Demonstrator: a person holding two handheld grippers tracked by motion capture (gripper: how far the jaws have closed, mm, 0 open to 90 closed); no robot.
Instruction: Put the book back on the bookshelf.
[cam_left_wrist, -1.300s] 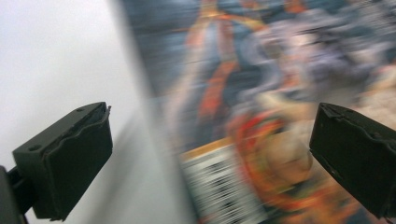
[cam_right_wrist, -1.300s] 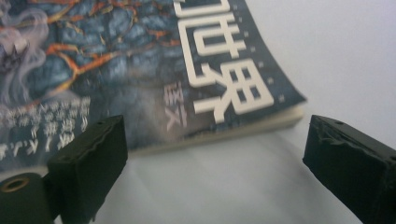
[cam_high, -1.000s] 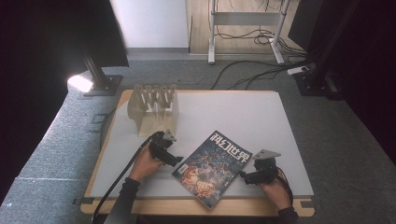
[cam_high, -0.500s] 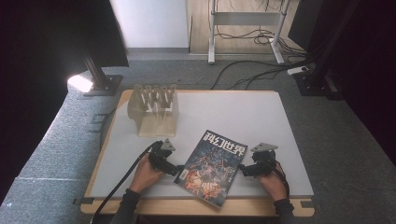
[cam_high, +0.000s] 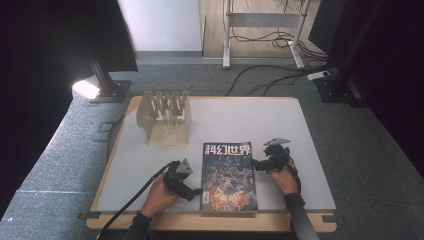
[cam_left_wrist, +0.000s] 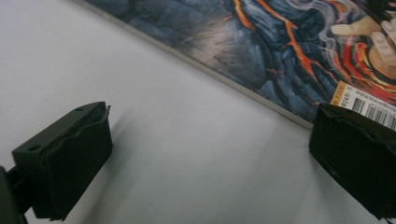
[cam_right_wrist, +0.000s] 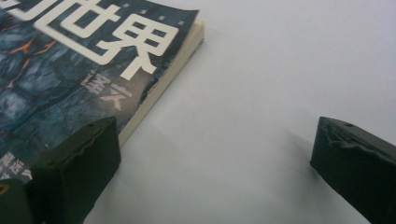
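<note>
Lying square now, magazine (cam_high: 229, 175) between open jaws.

Counting from my side: I am seeing one magazine (cam_high: 229, 175) lying on one table (cam_high: 280, 125). I am holding two grippers, left (cam_high: 196, 190) and right (cam_high: 256, 164), two jaws showing on each. One wooden rack (cam_high: 165, 118) standing at back, five slots showing. One lamp (cam_high: 86, 89) glowing on floor.
</note>
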